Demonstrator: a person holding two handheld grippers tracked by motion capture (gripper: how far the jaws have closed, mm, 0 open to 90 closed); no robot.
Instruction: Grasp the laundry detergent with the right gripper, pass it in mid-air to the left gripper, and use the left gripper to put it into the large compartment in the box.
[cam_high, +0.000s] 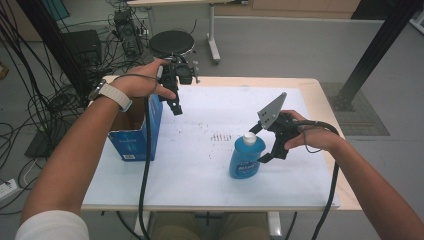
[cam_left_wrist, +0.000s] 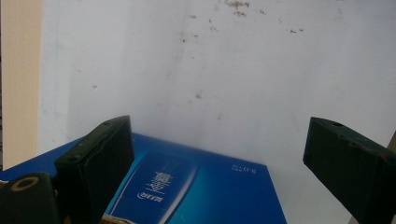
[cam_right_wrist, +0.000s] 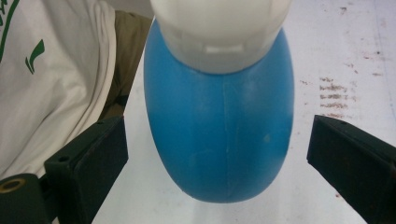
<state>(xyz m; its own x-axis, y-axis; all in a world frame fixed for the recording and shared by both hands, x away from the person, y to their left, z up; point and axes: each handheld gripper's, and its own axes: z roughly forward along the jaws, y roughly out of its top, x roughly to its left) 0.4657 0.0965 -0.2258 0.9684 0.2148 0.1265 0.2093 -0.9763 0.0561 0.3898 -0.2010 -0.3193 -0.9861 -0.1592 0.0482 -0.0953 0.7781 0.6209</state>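
Bottle (cam_high: 247, 157), upright on the table (cam_high: 200, 170) between the right gripper's (cam_high: 272, 150) spread jaws, could tip or squirt free if squeezed off-centre on its curved side, while the left gripper (cam_high: 175, 102) hangs spread above the box (cam_high: 142, 135).

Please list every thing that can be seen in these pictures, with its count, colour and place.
bottle: 1, blue with white cap, upright on the table's right half
box: 1, blue, open, at the table's left edge
table: 1, white top, wooden rim
stool: 1, black, behind the table
cables: many, black, floor at left
left claw: 1, black, open, above the box
right claw: 1, black, open, jaws either side of the bottle
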